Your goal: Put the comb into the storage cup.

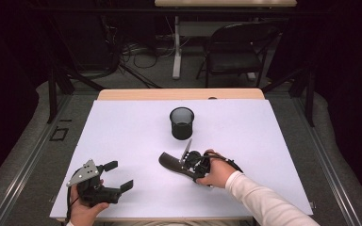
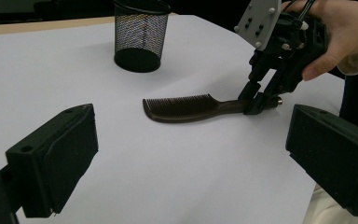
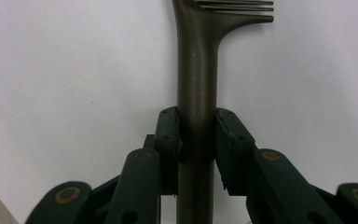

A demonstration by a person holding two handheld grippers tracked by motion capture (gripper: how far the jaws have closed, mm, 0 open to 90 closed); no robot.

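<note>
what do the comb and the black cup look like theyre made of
The comb looks like moulded plastic, dark brown with a smooth, dull sheen: handle and fine teeth run as one piece. It could be another hard material; the look leaves that open. The cup looks like black wire mesh, probably coated metal: the white table shows through its fine grid, with a solid rim and base.
</note>
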